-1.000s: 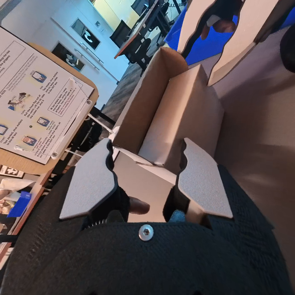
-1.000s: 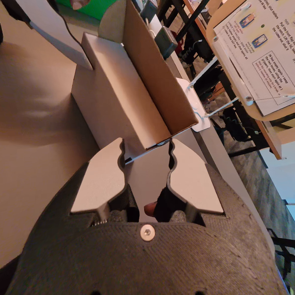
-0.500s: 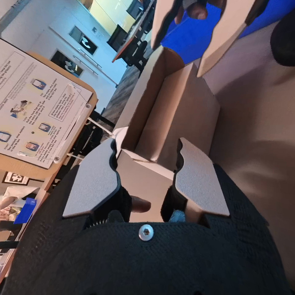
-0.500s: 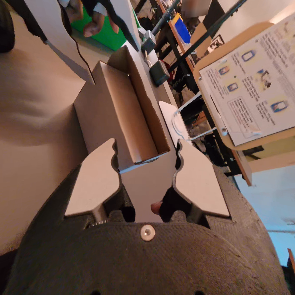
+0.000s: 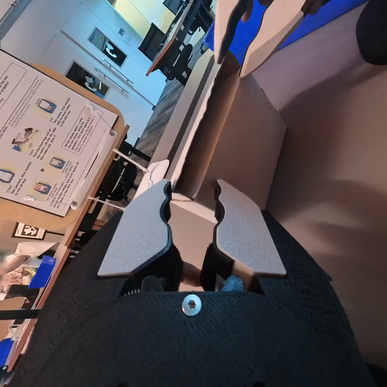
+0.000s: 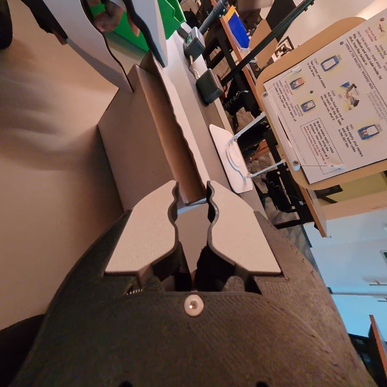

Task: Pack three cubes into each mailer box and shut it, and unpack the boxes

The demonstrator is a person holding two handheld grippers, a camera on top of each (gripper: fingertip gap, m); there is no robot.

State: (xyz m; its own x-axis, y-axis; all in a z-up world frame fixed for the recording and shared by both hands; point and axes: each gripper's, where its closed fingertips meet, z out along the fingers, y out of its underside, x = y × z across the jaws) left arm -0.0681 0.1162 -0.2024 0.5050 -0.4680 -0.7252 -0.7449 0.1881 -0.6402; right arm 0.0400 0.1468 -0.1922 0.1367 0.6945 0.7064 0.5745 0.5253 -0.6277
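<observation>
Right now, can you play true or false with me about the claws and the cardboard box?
1. The left claw is open. True.
2. The right claw is squeezing a cube. False: no cube shows; its fingers only sit at either side of the mailer box flap edge.
3. A green bin sits beyond the box. True.
4. The instruction board lies flat inside the box. False: it stands on a stand beside the table.
</observation>
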